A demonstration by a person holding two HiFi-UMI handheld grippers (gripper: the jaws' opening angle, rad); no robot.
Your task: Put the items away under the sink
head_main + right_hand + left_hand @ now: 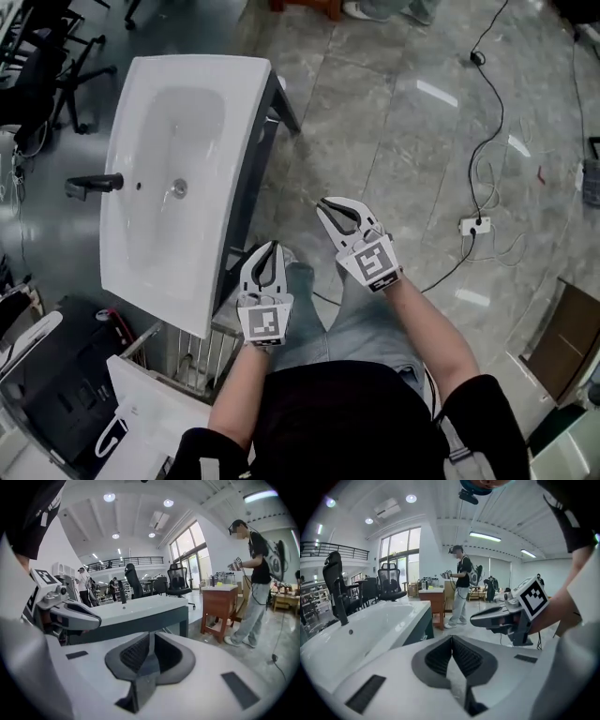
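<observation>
A white sink basin (178, 178) with a black faucet (94, 185) stands on a dark frame to my left; it also shows as the sink (370, 630) and the sink (136, 609) in the two gripper views. My left gripper (274, 247) hangs by the sink's near right corner, shut and empty. Further right, over the floor, my right gripper (323, 204) is also shut with nothing in it. In its own view each gripper's ribbed pads meet: left gripper (451, 640), right gripper (151, 637). I see no loose items to put away.
A wire rack (192, 356) and a white box (150, 412) sit below the sink's near end. Cables and a power strip (476, 225) lie on the tiled floor at right. Office chairs (56, 56) stand at the far left. A person (255, 583) stands by a wooden stand (220, 606).
</observation>
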